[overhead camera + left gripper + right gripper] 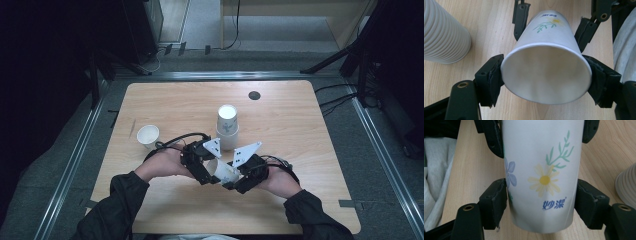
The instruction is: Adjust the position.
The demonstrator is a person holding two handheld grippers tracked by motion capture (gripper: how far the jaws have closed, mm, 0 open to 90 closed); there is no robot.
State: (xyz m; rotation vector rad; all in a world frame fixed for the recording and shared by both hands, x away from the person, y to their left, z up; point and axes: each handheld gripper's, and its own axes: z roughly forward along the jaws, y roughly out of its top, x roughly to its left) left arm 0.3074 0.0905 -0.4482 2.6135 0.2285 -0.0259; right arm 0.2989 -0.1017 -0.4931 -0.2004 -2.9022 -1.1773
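High view: above the wooden counter (pixel 165 102), both the left claw (pixel 209 176) and right claw (pixel 231 181) clamp one white flower-printed paper cup (pixel 223 171) (lying sideways) between them.

I see a white paper cup (pixel 223 171) printed with a yellow daisy, a blue flower, green sprigs and blue lettering. It lies tipped on its side above the near middle of the table, empty, its open rim facing my left.
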